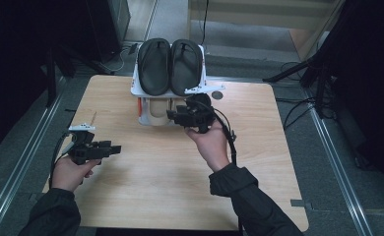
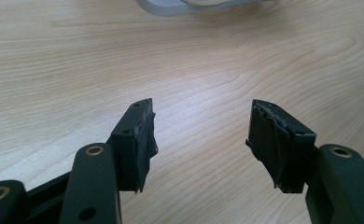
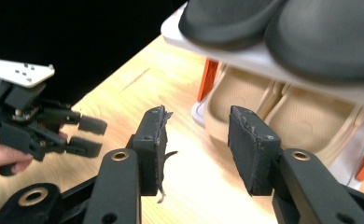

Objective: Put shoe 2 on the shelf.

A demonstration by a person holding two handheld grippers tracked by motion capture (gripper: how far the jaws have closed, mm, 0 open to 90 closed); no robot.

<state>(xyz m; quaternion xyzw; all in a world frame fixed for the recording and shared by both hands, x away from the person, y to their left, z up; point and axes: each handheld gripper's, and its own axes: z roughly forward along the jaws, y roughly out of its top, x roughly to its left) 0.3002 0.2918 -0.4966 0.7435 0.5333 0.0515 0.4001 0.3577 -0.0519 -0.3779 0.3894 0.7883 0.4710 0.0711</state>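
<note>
The beige slippers (image 3: 283,109) were a pale, soft-looking pair with broad moulded straps, lying side by side on the lower shelf of a small white rack (image 1: 142,88) at the far middle of the bench (image 1: 180,177). In the high view only one pale toe (image 1: 156,112) peeked out from under the upper shelf, just left of the right gripper (image 1: 174,117).

There were two beige slippers below and two black flip-flops (image 1: 170,66) above, four pieces of footwear on two shelves. The black pair lay soles down, toes toward the person, covering the upper shelf. Orange uprights (image 3: 208,79) held the shelves apart.

The right gripper (image 3: 196,147) pointed at the rack's lower opening from just in front of it, its jaws spread with nothing between them; the near beige slipper sat straight ahead of the gap, not touched. The upper shelf's front edge overhung the slippers.

The left gripper (image 1: 112,149) hung over the bench's near left, well apart from the rack, its jaws also spread (image 2: 201,140) over bare wood. A white plate (image 1: 81,128) sat on top of it. A round dark mark (image 1: 217,95) lay on the bench just right of the rack.
</note>
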